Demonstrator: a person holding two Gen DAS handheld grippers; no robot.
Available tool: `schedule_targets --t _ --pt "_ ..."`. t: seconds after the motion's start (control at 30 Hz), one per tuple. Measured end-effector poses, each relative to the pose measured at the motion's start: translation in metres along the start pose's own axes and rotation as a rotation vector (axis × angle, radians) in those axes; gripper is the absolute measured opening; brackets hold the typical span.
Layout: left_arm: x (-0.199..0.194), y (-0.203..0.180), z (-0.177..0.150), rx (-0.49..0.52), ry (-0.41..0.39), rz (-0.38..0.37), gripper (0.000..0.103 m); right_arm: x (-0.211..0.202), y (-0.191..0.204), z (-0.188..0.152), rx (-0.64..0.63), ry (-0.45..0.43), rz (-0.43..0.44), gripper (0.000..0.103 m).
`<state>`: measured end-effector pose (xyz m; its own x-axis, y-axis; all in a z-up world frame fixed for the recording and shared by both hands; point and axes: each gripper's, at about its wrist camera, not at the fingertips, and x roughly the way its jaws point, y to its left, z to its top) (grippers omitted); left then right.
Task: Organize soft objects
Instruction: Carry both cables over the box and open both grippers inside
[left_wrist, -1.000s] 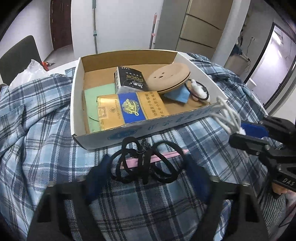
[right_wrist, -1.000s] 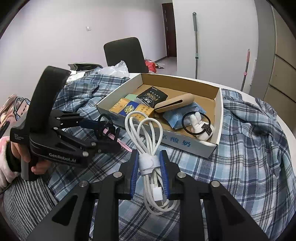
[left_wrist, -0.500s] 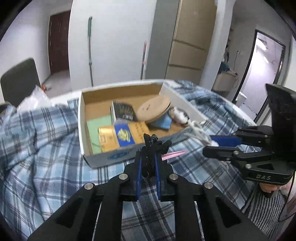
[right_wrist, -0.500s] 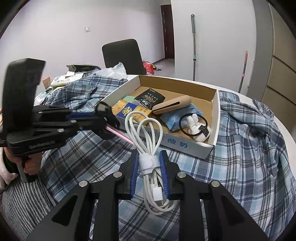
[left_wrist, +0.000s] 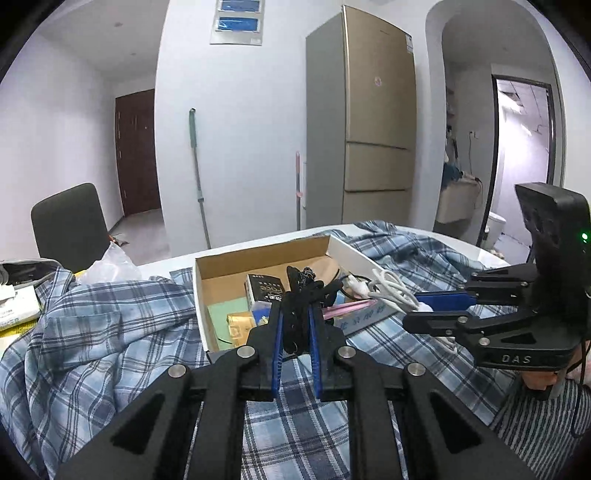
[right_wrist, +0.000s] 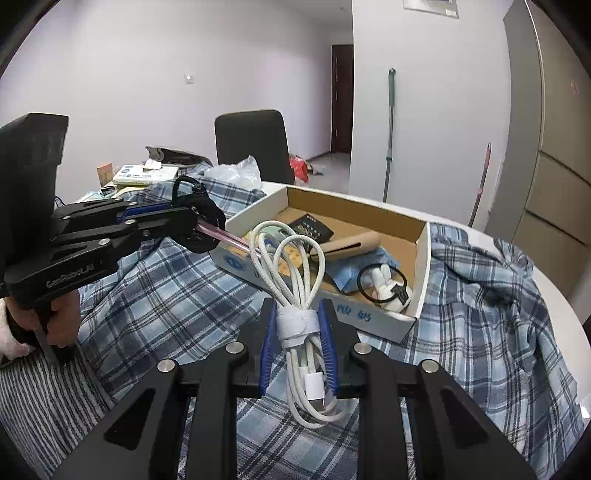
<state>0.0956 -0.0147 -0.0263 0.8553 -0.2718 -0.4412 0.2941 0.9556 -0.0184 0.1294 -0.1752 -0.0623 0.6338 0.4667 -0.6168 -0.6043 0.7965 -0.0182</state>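
The left gripper (left_wrist: 295, 325) is clamped tight on a black cord bundle (left_wrist: 301, 295), held up just before the cardboard box (right_wrist: 421, 258). Beside it, the right gripper (right_wrist: 297, 332) pinches a coiled white cable (right_wrist: 295, 280).

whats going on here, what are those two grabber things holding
A person is tidying loose items into a cardboard box on a table draped with a plaid shirt. The left gripper is shut on a bundle of black hair ties with a pink strip sticking out, held up in front of the box. The right gripper is shut on a coiled white charging cable, also short of the box. Neither item is in yet.
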Motion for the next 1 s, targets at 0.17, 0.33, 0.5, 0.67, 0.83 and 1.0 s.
schedule_targets --t 0.17,0.33,0.5,0.67,0.83,1.0 --pt "-0.007 0.004 0.000 -0.013 -0.032 0.012 0.013 -0.007 -0.002 0.001 0.014 -0.036 -0.043 0.022" --pt "-0.022 0.007 0.014 -0.035 -0.095 0.082 0.013 -0.010 -0.013 0.013 0.066 -0.070 -0.086 0.022" --pt "-0.037 0.003 0.046 0.005 -0.166 0.107 0.013 -0.018 -0.015 0.039 0.046 -0.151 -0.142 0.022" --pt "-0.029 0.003 0.070 0.018 -0.228 0.114 0.013 -0.010 -0.025 0.069 0.062 -0.215 -0.194 0.022" --pt "0.001 0.010 0.077 0.012 -0.270 0.120 0.013 0.010 -0.040 0.080 0.103 -0.273 -0.261 0.022" --pt "0.038 0.022 0.066 0.004 -0.286 0.129 0.013 0.033 -0.051 0.077 0.122 -0.314 -0.296 0.022"
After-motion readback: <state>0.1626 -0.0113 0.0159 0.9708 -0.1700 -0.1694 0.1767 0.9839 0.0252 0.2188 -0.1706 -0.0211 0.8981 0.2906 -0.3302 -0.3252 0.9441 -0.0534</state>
